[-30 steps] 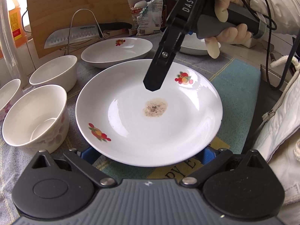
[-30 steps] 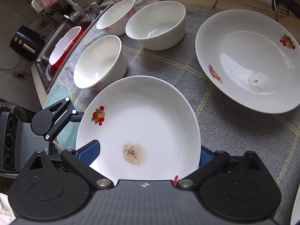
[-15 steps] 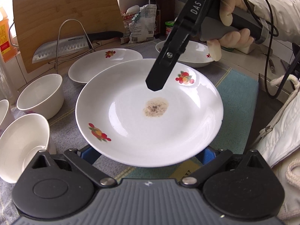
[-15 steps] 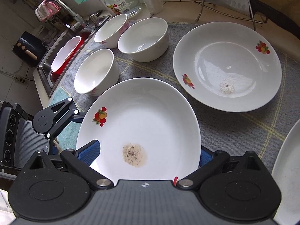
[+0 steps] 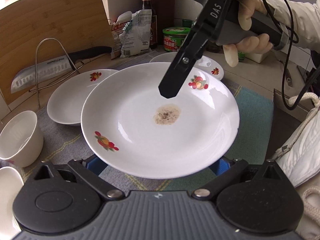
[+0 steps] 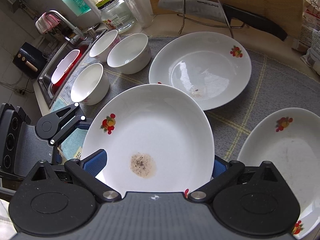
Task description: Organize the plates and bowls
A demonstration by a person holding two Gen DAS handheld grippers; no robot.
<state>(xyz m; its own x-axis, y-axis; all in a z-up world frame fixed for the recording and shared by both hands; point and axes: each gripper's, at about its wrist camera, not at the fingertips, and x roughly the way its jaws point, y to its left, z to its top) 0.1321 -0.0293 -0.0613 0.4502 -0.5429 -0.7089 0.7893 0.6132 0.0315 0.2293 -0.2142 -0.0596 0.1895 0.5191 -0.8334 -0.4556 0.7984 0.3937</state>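
Plate (image 5: 160, 120): round, glossy white, brown-stained.

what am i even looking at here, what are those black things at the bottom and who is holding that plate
There is no robot here. A person holds a hand-held gripper in each hand, and each gripper carries a camera that looks out along its two fingers. The black shapes at the bottom of each picture are the gripper's own body.

One picture comes from the left gripper, the other from the right gripper. In the left view you also see the right tool from outside, held in a gloved hand.

Both grippers grip the same stained plate, at opposite edges, above a grey cloth. On the cloth lie two more plates and three bowls. A knife rests on a wire rack behind.
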